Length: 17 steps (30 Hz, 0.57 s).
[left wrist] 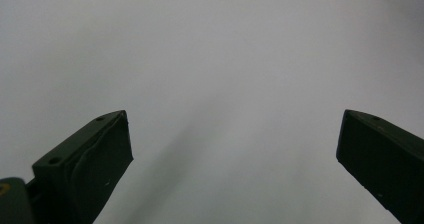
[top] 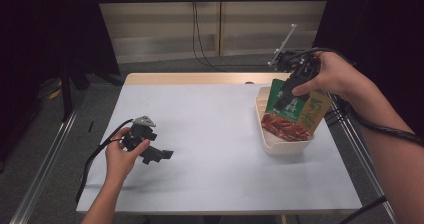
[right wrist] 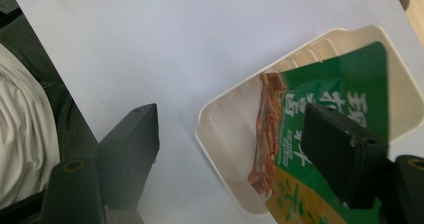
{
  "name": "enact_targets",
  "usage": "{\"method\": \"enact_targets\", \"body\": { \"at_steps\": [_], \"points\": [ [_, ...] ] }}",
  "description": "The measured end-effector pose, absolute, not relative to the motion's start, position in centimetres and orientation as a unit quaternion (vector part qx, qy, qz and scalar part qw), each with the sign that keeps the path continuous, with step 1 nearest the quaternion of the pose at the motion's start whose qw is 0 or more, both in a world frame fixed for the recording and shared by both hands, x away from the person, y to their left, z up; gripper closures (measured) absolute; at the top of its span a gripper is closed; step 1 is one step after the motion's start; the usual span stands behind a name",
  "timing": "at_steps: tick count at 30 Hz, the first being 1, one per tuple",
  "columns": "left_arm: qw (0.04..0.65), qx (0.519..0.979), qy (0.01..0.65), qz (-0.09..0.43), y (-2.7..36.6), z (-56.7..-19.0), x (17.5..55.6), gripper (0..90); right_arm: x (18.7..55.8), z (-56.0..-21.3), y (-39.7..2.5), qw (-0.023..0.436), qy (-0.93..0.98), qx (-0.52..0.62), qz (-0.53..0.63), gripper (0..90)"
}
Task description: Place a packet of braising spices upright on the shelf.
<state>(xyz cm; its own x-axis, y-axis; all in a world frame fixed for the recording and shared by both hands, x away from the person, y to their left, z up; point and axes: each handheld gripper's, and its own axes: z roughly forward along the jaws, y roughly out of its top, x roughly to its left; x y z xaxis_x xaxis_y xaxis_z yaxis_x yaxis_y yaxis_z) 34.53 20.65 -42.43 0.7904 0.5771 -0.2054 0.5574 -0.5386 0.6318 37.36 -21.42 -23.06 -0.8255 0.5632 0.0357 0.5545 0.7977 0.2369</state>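
White table (top: 210, 134): snack packet (top: 295, 115) leaning in cream tray (top: 282, 146), right gripper (top: 287, 96) gaping around it; left gripper (top: 162, 155) wide, empty. Next, probably withdrawing clear.

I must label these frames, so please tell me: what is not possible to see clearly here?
- Snack packet: small print too small in the high view; its lower corner is cut off in the right gripper view.
- Cream tray: floor hidden under the packet.
- Right gripper: the hand covers its body.
- Left gripper: jaw gap unclear from above.
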Motion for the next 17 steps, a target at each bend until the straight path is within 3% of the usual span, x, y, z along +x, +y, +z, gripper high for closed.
{"method": "enact_targets", "body": {
  "at_steps": [17],
  "points": [
    [0.359,0.875,0.324,0.017,20.9,-42.2,34.4,1.0,36.9,-27.3,-18.9,-0.001,0.955,0.259,0.141,20.5]
  ]
}}
